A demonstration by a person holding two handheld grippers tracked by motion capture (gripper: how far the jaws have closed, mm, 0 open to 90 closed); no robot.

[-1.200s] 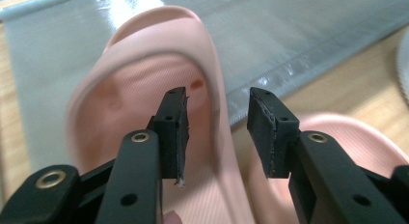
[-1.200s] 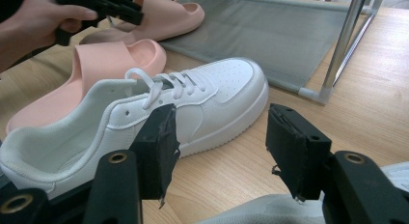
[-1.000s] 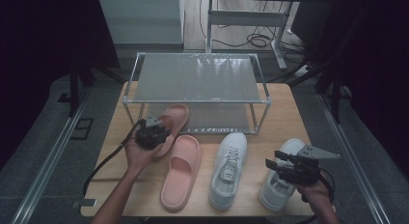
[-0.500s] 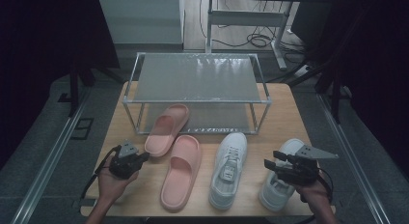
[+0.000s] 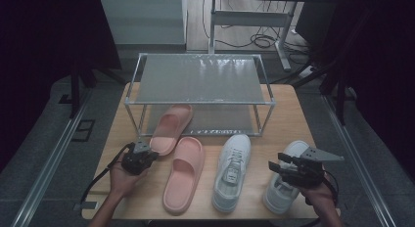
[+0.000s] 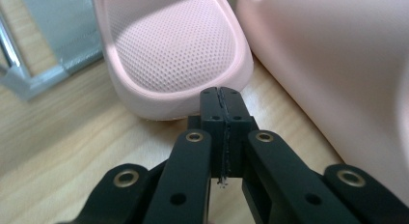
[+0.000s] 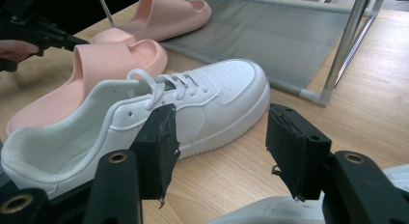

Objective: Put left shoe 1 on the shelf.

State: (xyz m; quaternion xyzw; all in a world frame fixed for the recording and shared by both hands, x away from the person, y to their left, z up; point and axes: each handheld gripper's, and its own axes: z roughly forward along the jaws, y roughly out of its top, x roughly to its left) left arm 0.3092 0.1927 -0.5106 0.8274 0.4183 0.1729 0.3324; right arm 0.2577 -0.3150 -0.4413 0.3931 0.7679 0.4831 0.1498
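Note:
Two pink slippers and two white sneakers lie on the wooden table [image 5: 293,114]. The far slipper [image 5: 169,126] has its toe under the rack; its heel [image 6: 178,50] lies just beyond my left gripper [image 6: 222,96], which is shut and empty. In the high view the left gripper [image 5: 147,151] sits at the table's left, beside that heel. The near slipper [image 5: 183,173] lies to its right. My right gripper [image 5: 274,167] hovers open over the right sneaker [image 5: 284,188], hiding part of it. Between its jaws [image 7: 219,142] I see the left sneaker [image 7: 144,118].
A metal rack [image 5: 200,80] with a grey mesh top and a lower shelf [image 7: 270,35] stands at the back of the table. Its leg [image 6: 29,79] is to the left of the far slipper. Cables trail on the floor behind.
My left gripper has drawn back from the far slipper's heel toward the near left of the table. The slipper stays with its toe under the rack. The right gripper has not moved.

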